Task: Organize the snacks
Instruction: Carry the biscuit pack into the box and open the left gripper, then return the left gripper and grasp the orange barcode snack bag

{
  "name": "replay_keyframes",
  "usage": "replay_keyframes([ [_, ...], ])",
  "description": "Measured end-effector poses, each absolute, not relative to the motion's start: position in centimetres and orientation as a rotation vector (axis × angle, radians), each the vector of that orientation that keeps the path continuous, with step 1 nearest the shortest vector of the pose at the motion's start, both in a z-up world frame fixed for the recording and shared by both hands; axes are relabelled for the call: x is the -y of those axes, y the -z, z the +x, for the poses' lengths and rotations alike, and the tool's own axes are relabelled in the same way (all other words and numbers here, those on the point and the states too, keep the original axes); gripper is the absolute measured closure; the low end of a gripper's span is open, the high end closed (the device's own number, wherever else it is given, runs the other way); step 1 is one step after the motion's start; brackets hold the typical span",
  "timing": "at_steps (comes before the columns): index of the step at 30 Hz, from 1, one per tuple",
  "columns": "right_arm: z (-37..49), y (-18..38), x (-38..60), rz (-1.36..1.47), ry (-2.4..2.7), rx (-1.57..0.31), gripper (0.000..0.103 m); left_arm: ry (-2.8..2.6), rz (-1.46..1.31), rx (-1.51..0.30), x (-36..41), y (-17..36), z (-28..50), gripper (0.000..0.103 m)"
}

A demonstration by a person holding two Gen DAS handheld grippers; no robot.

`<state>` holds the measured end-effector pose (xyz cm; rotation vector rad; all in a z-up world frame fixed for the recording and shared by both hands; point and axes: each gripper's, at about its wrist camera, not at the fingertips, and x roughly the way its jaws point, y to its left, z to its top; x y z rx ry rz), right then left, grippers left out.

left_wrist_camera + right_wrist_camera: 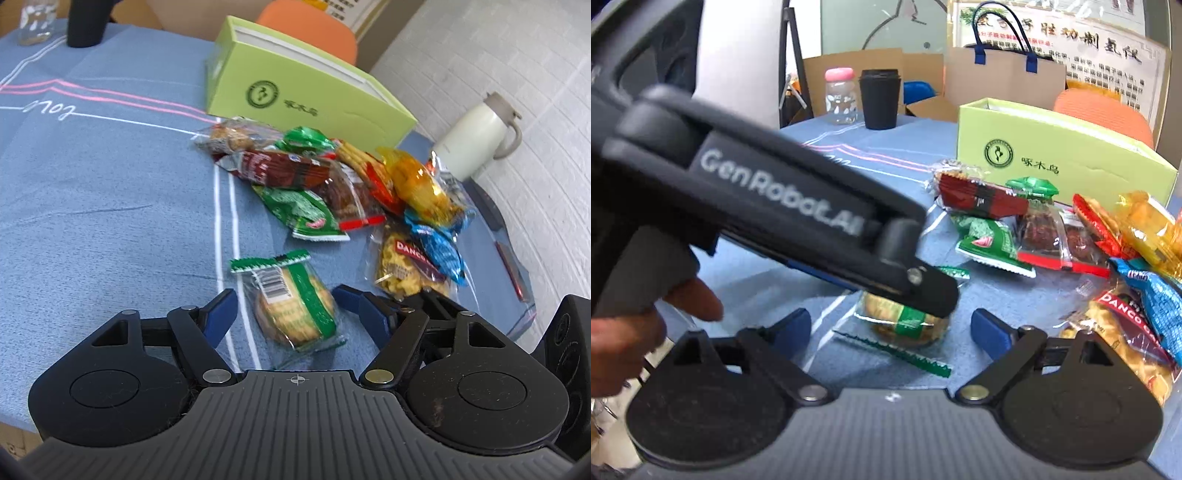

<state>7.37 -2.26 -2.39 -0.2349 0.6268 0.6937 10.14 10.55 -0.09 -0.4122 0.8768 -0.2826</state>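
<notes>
The biscuit packet [295,306] lies on the table [110,206] right between the left gripper [284,302] jaws, which stand wide on either side of it; its long axis runs away from the wrist. The right gripper [890,328] jaws, also wide and empty, face the same packet but sit further back. The snack pile [369,184] crowds the far right; open cloth lies left
</notes>
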Motion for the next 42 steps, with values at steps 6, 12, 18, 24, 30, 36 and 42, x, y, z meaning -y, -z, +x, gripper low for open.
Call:
replay_keyframes([
  [6, 7.3, 1.5, 3.0, -0.203, -0.696, -0.612, 0.027, 0.256, -0.357, -0.864, -9.6, -0.2, 9.9, 0.084],
  [12, 8.3, -2.1, 3.5, -0.196, -0.661, -0.504, 0.026, 0.292, -0.422, -0.771, -10.4, -3.7, 11.3, 0.088],
  [18, 15.1, -6.4, 3.2, -0.225, -0.643, -0.407, 0.025, 0.289, -0.387, -0.648, -10.4, -8.3, 17.6, 0.088],
  [24, 25.4, -8.9, 1.5, -0.288, -0.633, -0.386, 0.025, 0.259, -0.378, -0.600, -11.8, -11.0, 27.8, 0.087],
  [30, 35.2, -8.2, 0.1, -0.245, -0.654, -0.476, 0.026, 0.217, -0.390, -0.632, -13.3, -10.1, 36.3, 0.076],
  [36, 33.1, -9.9, 3.7, -0.180, -0.627, -0.393, 0.011, 0.202, -0.407, -0.569, -15.0, -10.6, 34.4, 0.058],
  [42, 27.0, -10.1, 9.9, -0.126, -0.565, -0.371, 0.010, 0.280, -0.409, -0.577, -12.9, -9.7, 27.8, 0.052],
])
